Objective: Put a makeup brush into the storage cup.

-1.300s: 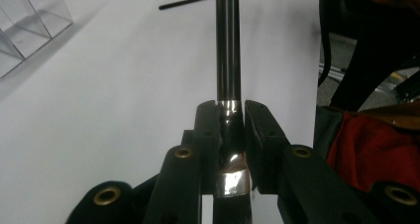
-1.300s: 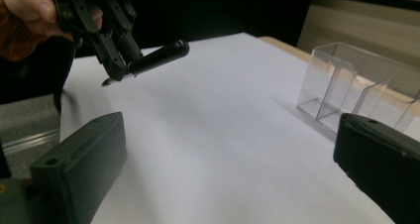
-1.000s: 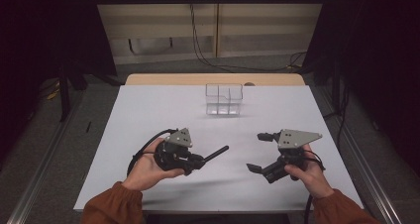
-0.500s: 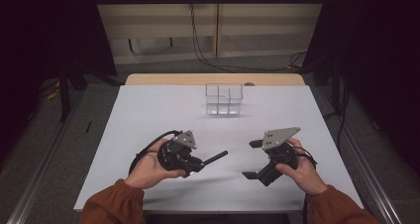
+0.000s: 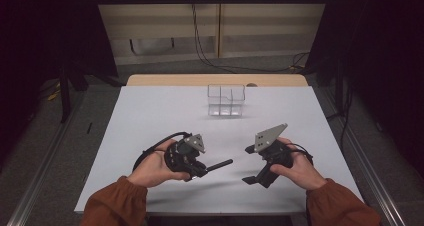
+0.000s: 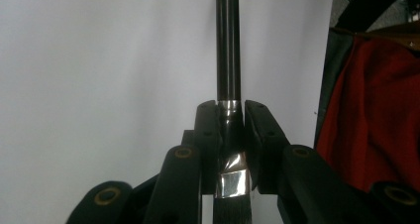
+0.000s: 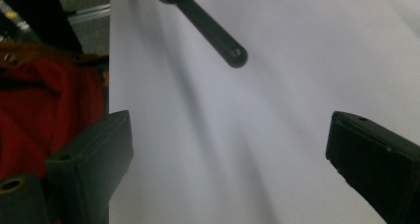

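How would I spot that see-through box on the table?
Look at the white table and follow it to its far edge, in the middle. There stands the clear box, split into compartments. It is the one see-through thing, well beyond both hand-held tools.

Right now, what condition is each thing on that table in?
Left gripper: shut on the brush.
Brush: held off the table, dark handle pointing toward the right gripper.
Right gripper: open, jaws wide apart, nothing between them.
Clear box: upright at the table's far side, looks empty.
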Tool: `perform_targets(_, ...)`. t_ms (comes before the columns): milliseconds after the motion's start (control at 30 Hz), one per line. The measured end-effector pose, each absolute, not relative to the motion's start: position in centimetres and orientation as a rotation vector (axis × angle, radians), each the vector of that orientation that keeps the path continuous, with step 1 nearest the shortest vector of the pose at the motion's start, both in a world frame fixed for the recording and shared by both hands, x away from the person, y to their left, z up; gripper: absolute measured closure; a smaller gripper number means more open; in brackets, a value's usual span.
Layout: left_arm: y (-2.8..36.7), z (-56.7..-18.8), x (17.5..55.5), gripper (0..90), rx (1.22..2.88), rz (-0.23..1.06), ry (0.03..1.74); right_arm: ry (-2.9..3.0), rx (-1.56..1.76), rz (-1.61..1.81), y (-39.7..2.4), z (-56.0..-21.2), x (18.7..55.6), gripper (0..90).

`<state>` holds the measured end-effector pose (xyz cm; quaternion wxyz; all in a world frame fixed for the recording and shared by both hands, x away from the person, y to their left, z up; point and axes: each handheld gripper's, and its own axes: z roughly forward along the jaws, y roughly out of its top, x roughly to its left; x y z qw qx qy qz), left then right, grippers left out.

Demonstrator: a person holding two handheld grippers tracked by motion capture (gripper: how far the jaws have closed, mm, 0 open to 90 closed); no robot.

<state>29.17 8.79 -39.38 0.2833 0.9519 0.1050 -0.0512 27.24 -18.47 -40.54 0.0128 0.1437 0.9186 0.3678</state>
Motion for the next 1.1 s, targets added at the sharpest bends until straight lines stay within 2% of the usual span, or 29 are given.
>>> perform_targets(333,7.9,-39.6,29.0,77.1,2.597,-0.177,0.252,3.0,0.319,1.0,-16.1,-40.9,27.8,5.8)
perform_targets(400,7.8,-39.6,29.1,77.1,2.612,-0.174,0.229,3.008,0.315,0.968,-15.6,-40.7,28.1,9.6)
perform_targets(500,7.6,-39.7,29.0,77.1,2.61,-0.182,0.225,3.041,0.299,0.903,-15.2,-40.7,28.4,10.7)
perform_targets(567,7.6,-39.7,29.0,77.1,2.61,-0.189,0.218,3.062,0.278,0.889,-15.0,-40.7,28.6,15.1)
perform_targets(667,7.5,-39.8,29.0,77.1,2.616,-0.189,0.214,3.094,0.276,0.861,-14.7,-40.9,28.8,17.2)
perform_targets(700,7.4,-39.8,29.0,77.1,2.622,-0.192,0.213,3.105,0.271,0.858,-14.5,-41.0,29.0,19.8)
perform_targets(733,7.4,-39.9,29.0,77.1,2.622,-0.193,0.213,3.138,0.247,0.83,-14.2,-41.0,29.1,27.1)
perform_targets(800,7.3,-40.0,28.9,77.1,2.613,-0.192,0.219,3.143,0.221,0.813,-13.9,-41.1,29.2,27.3)
perform_targets(1100,7.2,-40.0,28.9,77.1,2.615,-0.177,0.203,3.133,0.106,0.728,-12.5,-40.8,29.2,47.5)
